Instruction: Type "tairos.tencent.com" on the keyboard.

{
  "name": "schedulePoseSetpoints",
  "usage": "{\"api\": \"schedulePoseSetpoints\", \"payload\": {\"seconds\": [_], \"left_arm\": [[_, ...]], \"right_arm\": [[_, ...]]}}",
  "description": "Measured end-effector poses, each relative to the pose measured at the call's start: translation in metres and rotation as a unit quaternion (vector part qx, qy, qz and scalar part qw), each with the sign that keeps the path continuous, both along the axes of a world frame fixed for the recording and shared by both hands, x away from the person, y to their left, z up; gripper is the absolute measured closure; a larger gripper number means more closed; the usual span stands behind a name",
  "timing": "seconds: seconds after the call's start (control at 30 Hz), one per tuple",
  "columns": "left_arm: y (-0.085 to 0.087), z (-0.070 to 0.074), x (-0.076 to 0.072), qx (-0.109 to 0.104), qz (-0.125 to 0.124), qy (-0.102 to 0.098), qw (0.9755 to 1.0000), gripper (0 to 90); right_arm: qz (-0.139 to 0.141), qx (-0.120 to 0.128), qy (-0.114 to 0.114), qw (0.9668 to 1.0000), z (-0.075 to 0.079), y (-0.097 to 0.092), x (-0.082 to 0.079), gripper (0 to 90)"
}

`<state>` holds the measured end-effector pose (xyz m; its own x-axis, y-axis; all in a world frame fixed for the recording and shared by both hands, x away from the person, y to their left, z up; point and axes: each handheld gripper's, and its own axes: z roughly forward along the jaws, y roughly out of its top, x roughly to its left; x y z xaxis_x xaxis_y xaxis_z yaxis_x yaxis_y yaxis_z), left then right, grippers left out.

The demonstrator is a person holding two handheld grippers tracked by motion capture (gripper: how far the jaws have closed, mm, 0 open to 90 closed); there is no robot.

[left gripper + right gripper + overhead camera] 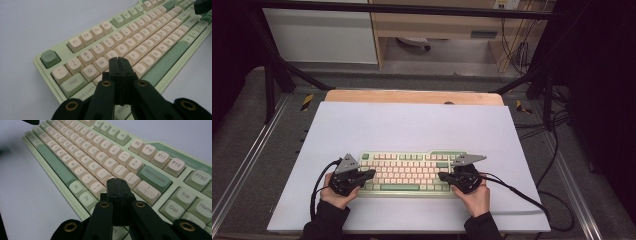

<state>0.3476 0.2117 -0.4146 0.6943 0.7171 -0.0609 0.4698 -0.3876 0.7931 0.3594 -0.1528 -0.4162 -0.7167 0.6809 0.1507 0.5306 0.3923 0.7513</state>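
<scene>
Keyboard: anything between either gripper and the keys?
Nothing visible. The left gripper, jaws shut, sits right over the keyboard at its left end, near the letter keys below W and E. The right gripper, jaws shut too, is over the right end near the Enter area. Bare keys lie ahead of both.

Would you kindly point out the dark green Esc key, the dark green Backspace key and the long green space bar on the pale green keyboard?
Dark green Esc key [50,58], left gripper view, on its top face.
Dark green Backspace key [154,178], right gripper view, on its lettered top.
Long green space bar [399,187], high view, at its middle.
</scene>
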Motion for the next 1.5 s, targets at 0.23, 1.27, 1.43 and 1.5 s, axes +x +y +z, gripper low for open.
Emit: {"api": "schedulePoseSetpoints", "payload": {"seconds": [0.23, 1.27, 1.43, 1.5], "left_arm": [[-0.013, 0.001, -0.001, 0.003, -0.010, -0.001, 0.9999, 90.0], [-0.070, -0.004, 0.028, 0.038, -0.015, -0.001, 0.9992, 89.9], [-0.070, -0.008, 0.030, 0.040, -0.012, 0.000, 0.9991, 89.9], [-0.071, -0.009, 0.031, 0.043, -0.012, 0.000, 0.9990, 90.0]], "right_arm": [[-0.004, 0.000, 0.003, 1.0000, -0.001, -0.004, -0.001, 90.0], [-0.001, -0.002, 0.003, 1.0000, -0.001, -0.005, -0.001, 90.0], [-0.001, -0.004, 0.004, 1.0000, -0.002, -0.004, -0.001, 90.0], [0.000, -0.002, 0.004, 1.0000, -0.002, -0.004, -0.001, 90.0]]}}
